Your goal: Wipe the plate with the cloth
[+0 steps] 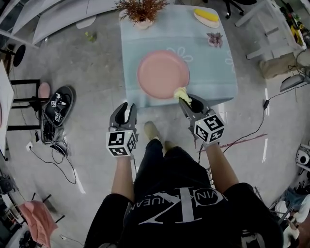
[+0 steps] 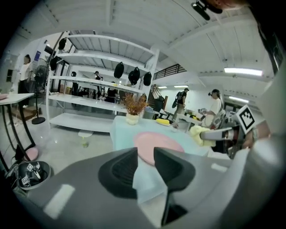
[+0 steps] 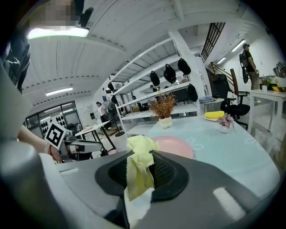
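A pink plate point(image 1: 162, 74) lies on the near half of a small table with a pale blue cloth cover point(image 1: 218, 82). My right gripper point(image 1: 188, 100) hovers at the table's near edge, shut on a yellow cloth point(image 1: 182, 94) that pokes out over the plate's rim. The cloth point(image 3: 139, 167) fills the jaws in the right gripper view, with the plate point(image 3: 175, 146) just beyond. My left gripper point(image 1: 125, 111) hangs over the floor left of the table, open and holding nothing. The plate point(image 2: 157, 144) shows past its jaws point(image 2: 144, 166).
A potted dried plant point(image 1: 141, 10) stands at the table's far left. A yellow dish point(image 1: 206, 17) and a small flower point(image 1: 215, 38) sit far right. Spare grippers and cables point(image 1: 57, 112) lie on the floor to the left. White shelving point(image 2: 96, 96) stands behind.
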A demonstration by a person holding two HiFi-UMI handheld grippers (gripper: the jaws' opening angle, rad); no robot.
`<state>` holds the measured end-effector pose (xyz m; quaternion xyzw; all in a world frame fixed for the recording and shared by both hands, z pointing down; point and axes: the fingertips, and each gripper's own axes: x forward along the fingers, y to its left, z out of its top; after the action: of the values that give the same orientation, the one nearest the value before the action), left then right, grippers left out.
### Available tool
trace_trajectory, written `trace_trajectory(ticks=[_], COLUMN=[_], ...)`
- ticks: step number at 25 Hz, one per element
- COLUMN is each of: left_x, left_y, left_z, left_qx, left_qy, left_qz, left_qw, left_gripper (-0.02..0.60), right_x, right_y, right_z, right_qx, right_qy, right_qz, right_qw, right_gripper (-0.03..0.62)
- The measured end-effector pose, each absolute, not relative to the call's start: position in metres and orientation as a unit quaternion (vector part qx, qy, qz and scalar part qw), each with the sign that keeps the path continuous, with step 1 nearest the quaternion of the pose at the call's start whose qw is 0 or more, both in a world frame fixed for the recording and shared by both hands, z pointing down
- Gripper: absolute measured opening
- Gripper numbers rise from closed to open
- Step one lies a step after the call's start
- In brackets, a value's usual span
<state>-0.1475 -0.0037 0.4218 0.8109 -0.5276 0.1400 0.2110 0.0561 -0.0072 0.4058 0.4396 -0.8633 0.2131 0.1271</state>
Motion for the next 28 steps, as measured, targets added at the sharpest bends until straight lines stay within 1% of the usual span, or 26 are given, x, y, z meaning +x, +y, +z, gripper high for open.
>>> trace_trajectory(ticks=[3, 8, 15, 18, 23, 28], left_x=[-0.142, -0.138, -0.13, -0.122, -0.118, -0.119], left_y=[-0.018, -0.035, -0.065, -0.079, -0.093, -0.101], left_z=[0.446, 0.477, 0.496, 0.504, 0.516, 0.526], left_qx=[0.813, 0.799, 0.765, 0.753, 0.729, 0.717], left_qy=[-0.51, -0.505, -0.526, -0.53, -0.548, -0.552], left_qz=[0.16, 0.159, 0.148, 0.139, 0.123, 0.108], left_qw=[0.233, 0.285, 0.34, 0.365, 0.393, 0.412], left_gripper=[0.0, 0.0, 0.0, 0.0, 0.0, 0.0], right_x=[0.051, 0.034, 0.016, 0.011, -0.005, -0.02], right_y=[-0.02, -0.034, -0.06, -0.079, -0.1, -0.121], right_z=[0.42, 0.442, 0.483, 0.494, 0.511, 0.524], right_qx=[0.438, 0.414, 0.346, 0.314, 0.246, 0.206], right_qy=[-0.862, -0.87, -0.878, -0.884, -0.898, -0.905], right_qz=[0.21, 0.204, 0.166, 0.139, 0.096, 0.092], right_qw=[0.143, 0.174, 0.286, 0.317, 0.351, 0.361], right_gripper=[0.091, 0.092, 0.092, 0.092, 0.091, 0.091])
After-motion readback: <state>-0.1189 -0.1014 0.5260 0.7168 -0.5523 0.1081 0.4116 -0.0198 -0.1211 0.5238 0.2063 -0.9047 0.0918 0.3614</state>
